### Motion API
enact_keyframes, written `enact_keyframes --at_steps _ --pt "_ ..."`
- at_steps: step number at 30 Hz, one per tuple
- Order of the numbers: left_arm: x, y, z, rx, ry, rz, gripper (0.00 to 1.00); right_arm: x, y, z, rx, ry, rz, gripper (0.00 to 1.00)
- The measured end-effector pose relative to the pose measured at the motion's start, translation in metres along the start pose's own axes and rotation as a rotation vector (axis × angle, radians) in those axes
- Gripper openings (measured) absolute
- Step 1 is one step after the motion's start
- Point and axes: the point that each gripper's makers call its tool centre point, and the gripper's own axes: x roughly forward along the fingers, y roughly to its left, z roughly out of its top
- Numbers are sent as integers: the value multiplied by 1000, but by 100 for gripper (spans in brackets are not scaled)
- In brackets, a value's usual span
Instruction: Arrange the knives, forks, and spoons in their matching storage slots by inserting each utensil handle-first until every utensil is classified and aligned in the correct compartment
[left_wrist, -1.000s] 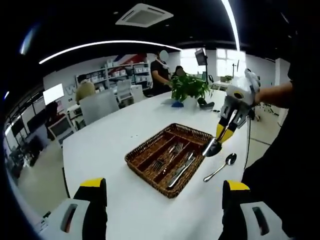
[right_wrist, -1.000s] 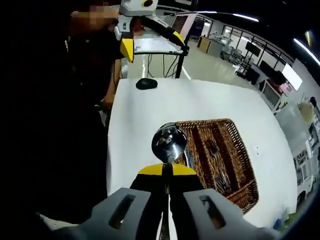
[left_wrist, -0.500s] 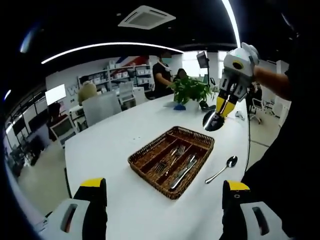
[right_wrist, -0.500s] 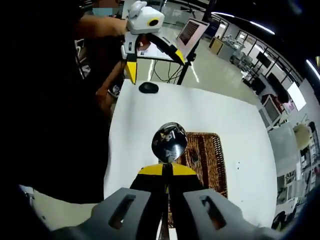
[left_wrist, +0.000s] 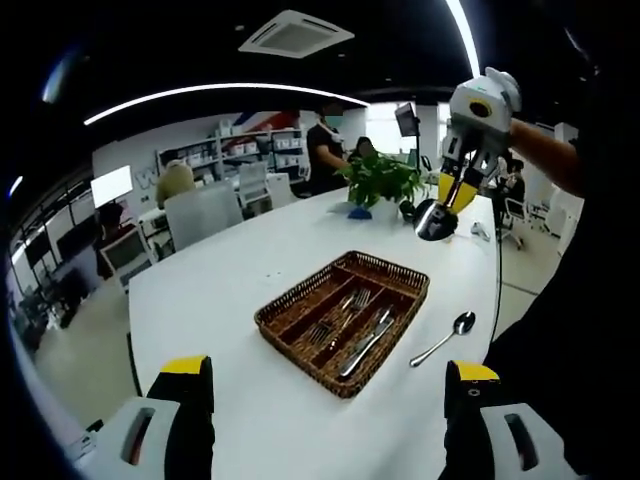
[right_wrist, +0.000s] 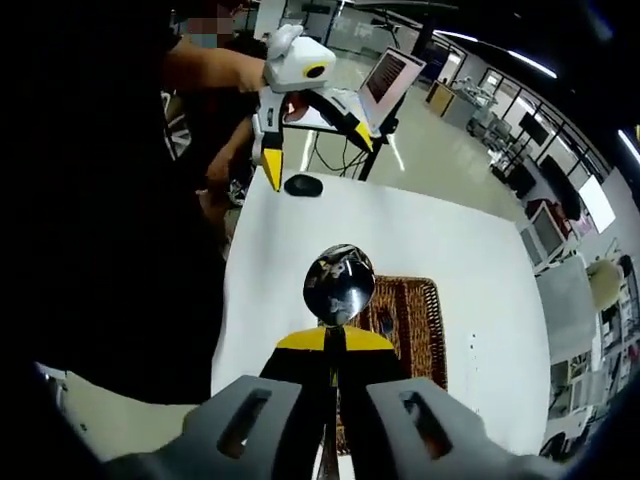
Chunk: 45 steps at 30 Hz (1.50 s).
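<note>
The right gripper is clenched on a spoon, bowl outward, high above the wicker cutlery tray (forks and knives already inside). The left gripper sits spread, nearer the loose spoon beside the tray.

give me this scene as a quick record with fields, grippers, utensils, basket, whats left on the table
right gripper: shut on a spoon, bowl end out, held in the air above the table
left gripper: open, holding nothing, raised above the table edge
basket: brown wicker tray with long compartments, on the white table
in the basket: forks in a middle slot, knives in the slot beside them
loose utensil: second spoon lying on the table beside the basket
background: potted plant at the far end of the table
</note>
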Motion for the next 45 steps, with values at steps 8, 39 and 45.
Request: enact_keyframes --at_steps 8,39,45 --pt "0 3 -3 -6 -1 1 100 3 -15 -2 -18 7 -8 0" --pt "2 12 -17 -46 20 20 100 22 -108 -2 -54 -13 10 0" --pt "1 11 -20 -56 33 34 100 29 -133 -5 -37 -26 31 0"
